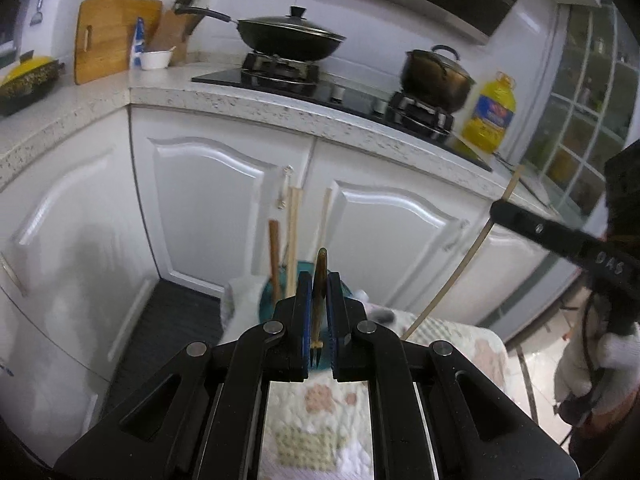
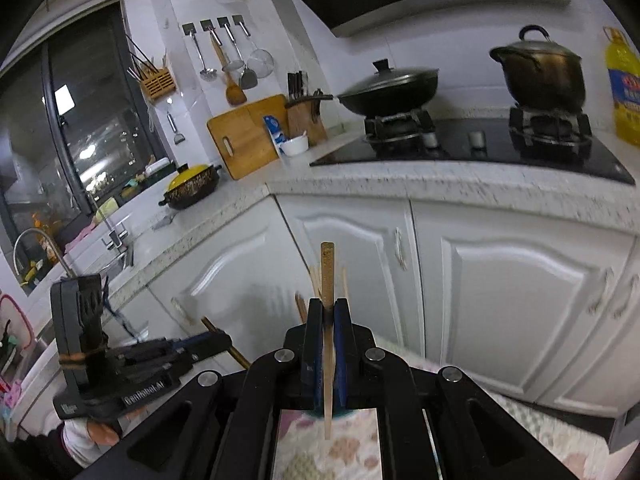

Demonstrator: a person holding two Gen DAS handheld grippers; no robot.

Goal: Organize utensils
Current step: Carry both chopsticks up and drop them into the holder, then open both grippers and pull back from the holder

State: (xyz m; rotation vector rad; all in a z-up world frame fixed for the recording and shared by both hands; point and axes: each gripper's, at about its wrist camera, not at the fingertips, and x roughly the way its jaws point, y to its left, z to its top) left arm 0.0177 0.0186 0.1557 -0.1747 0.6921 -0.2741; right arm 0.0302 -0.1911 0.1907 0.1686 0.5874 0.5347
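Observation:
My left gripper (image 1: 319, 280) is shut on a small brown-handled fork (image 1: 319, 292), held upright with its tines pointing down toward the camera. Just beyond it stands a teal utensil holder (image 1: 266, 300) with several wooden chopsticks and a brown stick (image 1: 274, 256) in it. My right gripper (image 2: 329, 308) is shut on a single wooden chopstick (image 2: 327, 276), held upright. The right gripper also shows in the left wrist view (image 1: 496, 210), still gripping its chopstick (image 1: 460, 272). The left gripper shows in the right wrist view (image 2: 224, 340) at lower left.
A patterned cloth (image 1: 452, 336) covers the table under both grippers. White cabinet doors (image 1: 212, 200) stand close ahead under a speckled countertop (image 1: 280, 108). On it are a stove with a black wok (image 1: 288, 36), a pot (image 1: 436, 76) and a yellow oil bottle (image 1: 490, 114).

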